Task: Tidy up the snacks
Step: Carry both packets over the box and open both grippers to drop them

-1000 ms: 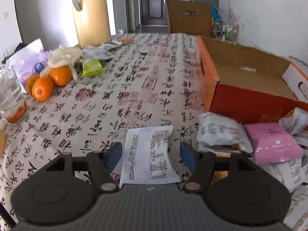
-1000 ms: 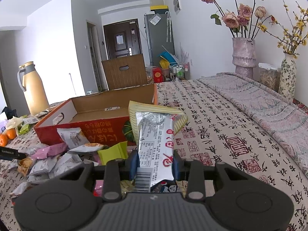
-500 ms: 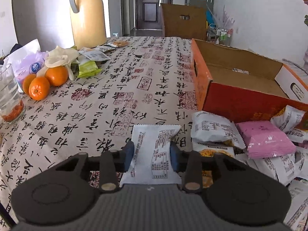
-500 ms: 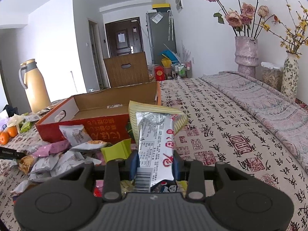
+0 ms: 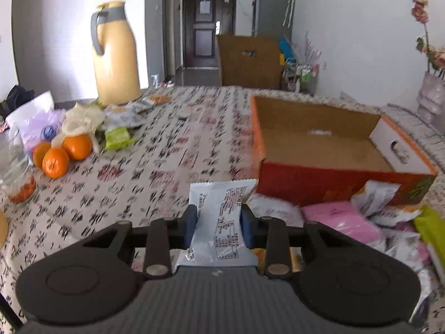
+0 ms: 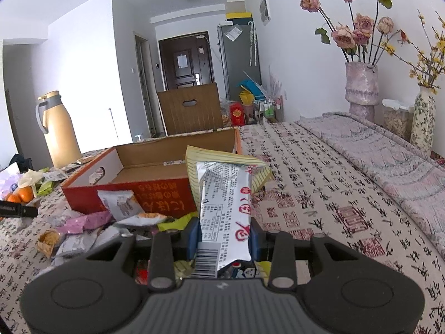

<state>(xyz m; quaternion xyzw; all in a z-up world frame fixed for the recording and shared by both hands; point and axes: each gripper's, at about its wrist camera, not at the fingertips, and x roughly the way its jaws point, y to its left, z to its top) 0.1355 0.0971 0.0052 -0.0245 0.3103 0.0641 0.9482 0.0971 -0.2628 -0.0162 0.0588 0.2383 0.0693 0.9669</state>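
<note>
My left gripper (image 5: 219, 224) is shut on a white snack packet (image 5: 219, 211) with printed text, held above the patterned tablecloth. The open orange cardboard box (image 5: 345, 171) stands ahead and to the right, with one small packet (image 5: 319, 132) inside at the back. My right gripper (image 6: 224, 238) is shut on a silver snack packet with red print (image 6: 225, 203), and a yellow striped packet (image 6: 222, 157) sits behind it. A pile of loose snack packets (image 6: 91, 222) lies in front of the box (image 6: 155, 189).
Oranges (image 5: 62, 154), a green packet (image 5: 116, 137), plastic bags and a glass (image 5: 15, 172) crowd the table's left side by a yellow thermos jug (image 5: 115, 53). A pink packet (image 5: 342, 218) lies right of my left gripper. Flower vases (image 6: 361, 86) stand at the far right.
The left gripper's jaws closed on the white packet and lifted it off the tablecloth, and the view tilted up toward the box. The right gripper kept still with its silver packet.
</note>
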